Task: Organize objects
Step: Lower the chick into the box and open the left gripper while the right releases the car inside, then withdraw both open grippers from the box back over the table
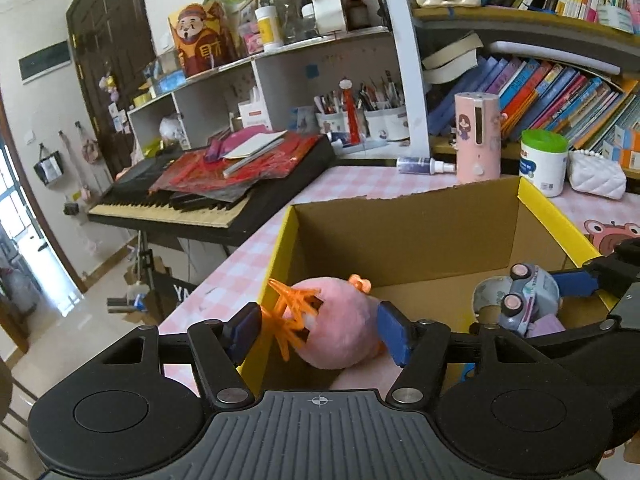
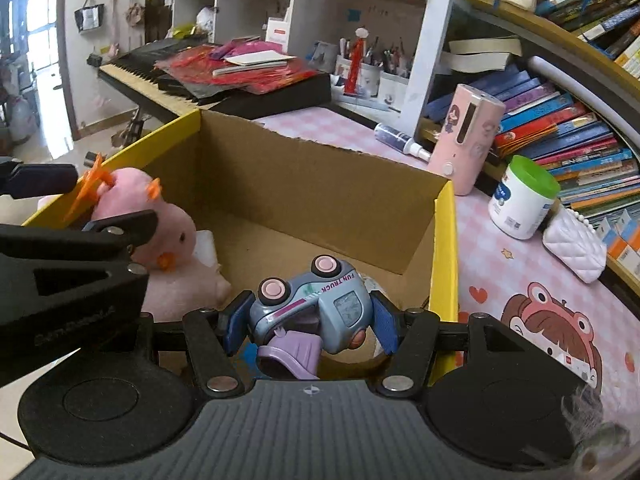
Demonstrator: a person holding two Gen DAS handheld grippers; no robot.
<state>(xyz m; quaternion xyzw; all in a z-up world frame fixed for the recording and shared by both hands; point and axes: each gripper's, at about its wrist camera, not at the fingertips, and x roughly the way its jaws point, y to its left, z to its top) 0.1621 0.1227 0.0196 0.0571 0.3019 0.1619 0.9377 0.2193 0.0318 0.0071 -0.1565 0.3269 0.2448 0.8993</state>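
An open cardboard box [image 1: 400,232] with yellow outer sides stands on the pink checked tablecloth. My left gripper [image 1: 320,332] is shut on a pink plush bird [image 1: 344,320] with orange feet, over the box's near left corner. In the right wrist view the bird [image 2: 160,216] hangs just above a second pink plush [image 2: 188,288] lying in the box [image 2: 312,184]. My right gripper [image 2: 308,324] is shut on a blue-grey toy truck [image 2: 320,300] with pink wheels, turned on its side. It hangs inside the box over a tape roll [image 2: 354,360]. The truck [image 1: 528,292] also shows at the right of the left wrist view.
Behind the box stand a pink dispenser [image 2: 464,140], a white tub with a green lid [image 2: 520,200], a white quilted purse [image 2: 576,248] and a spray bottle [image 2: 400,140]. Bookshelves [image 2: 560,120] fill the right. A keyboard [image 2: 180,80] piled with red papers sits at the table's far left.
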